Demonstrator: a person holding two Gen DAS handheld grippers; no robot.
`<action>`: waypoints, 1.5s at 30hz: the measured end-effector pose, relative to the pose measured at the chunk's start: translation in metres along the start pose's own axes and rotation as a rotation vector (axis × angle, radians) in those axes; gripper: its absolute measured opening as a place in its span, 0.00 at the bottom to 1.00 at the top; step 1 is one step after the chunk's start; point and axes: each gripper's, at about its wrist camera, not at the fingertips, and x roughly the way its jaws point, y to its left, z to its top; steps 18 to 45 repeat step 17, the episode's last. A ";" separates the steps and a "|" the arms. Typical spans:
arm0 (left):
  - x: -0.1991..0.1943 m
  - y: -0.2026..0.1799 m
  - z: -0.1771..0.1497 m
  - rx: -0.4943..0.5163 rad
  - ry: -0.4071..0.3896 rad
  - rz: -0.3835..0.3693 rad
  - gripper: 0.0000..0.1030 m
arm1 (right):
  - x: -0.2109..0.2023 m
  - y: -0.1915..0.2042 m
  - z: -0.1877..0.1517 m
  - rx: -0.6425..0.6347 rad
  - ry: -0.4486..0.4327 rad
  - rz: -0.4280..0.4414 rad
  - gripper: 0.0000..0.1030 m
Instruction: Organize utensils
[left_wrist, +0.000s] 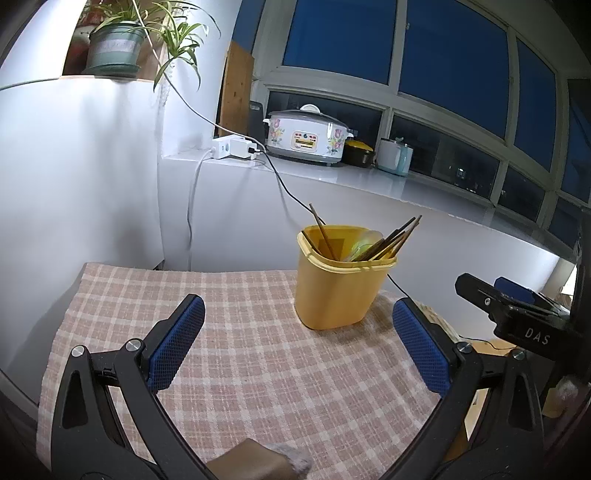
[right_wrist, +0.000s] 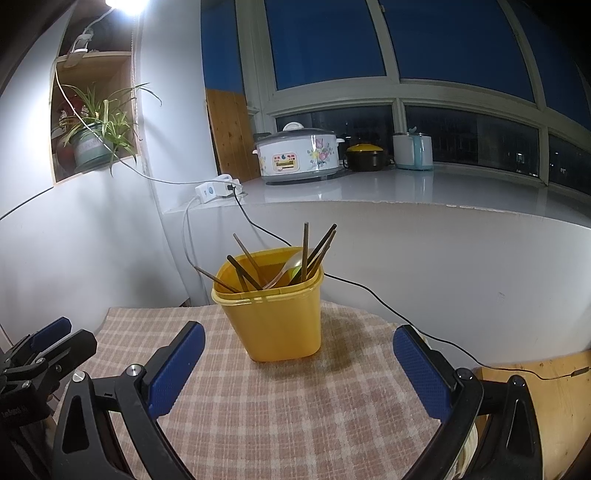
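Note:
A yellow plastic utensil holder stands upright on the pink checked cloth; it also shows in the right wrist view. Several dark chopsticks and a pale spoon lean inside it; the chopsticks also show in the left view. My left gripper is open and empty, just short of the holder and left of it. My right gripper is open and empty, its fingers either side of the holder, nearer than it. Each gripper shows at the other's view edge: right, left.
A white ledge behind carries a floral rice cooker, a black pot with yellow lid, a pale blue canister and a power strip. A black cable trails past the holder. A potted plant sits in a wall niche.

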 end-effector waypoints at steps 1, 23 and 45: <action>0.000 0.001 0.000 -0.006 0.001 -0.001 1.00 | 0.000 0.001 0.000 -0.002 0.000 0.000 1.00; 0.010 0.018 -0.001 -0.187 0.062 -0.178 1.00 | 0.002 0.006 -0.004 -0.006 0.013 0.009 1.00; 0.010 0.018 -0.001 -0.187 0.062 -0.178 1.00 | 0.002 0.006 -0.004 -0.006 0.013 0.009 1.00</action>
